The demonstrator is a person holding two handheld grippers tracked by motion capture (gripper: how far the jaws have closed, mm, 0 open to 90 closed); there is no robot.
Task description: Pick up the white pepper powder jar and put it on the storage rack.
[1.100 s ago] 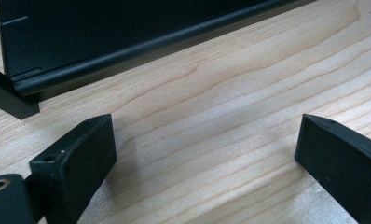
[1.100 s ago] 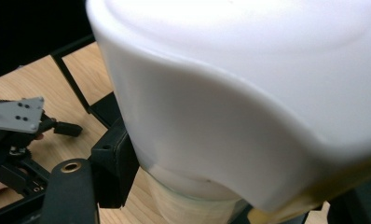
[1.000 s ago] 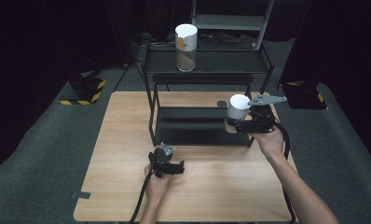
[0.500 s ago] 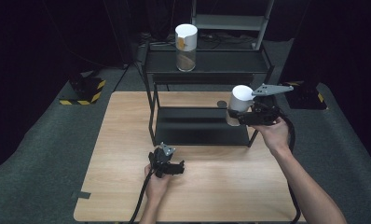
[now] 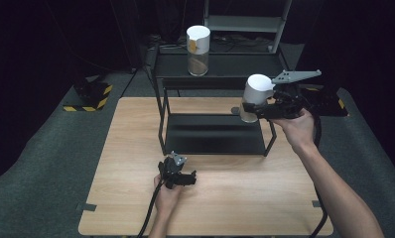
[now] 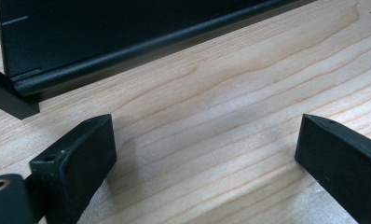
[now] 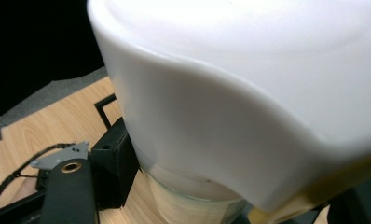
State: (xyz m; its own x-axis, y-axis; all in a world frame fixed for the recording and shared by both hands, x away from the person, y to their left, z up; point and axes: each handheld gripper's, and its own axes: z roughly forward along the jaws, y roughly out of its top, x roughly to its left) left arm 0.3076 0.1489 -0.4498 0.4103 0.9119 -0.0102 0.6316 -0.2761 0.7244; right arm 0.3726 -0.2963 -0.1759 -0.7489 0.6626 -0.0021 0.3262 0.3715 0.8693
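At rack's right end, right tongs raised white-lidded jar higher.

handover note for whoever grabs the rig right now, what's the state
Right gripper: shut on a white-lidded jar, held in the air at the right end of the black shelf rack.
Left gripper: open, holding nothing, low over the wooden table in front of the rack.
A second, similar jar stands on the rack's top shelf.
Left: probably set the held jar on a shelf and release.
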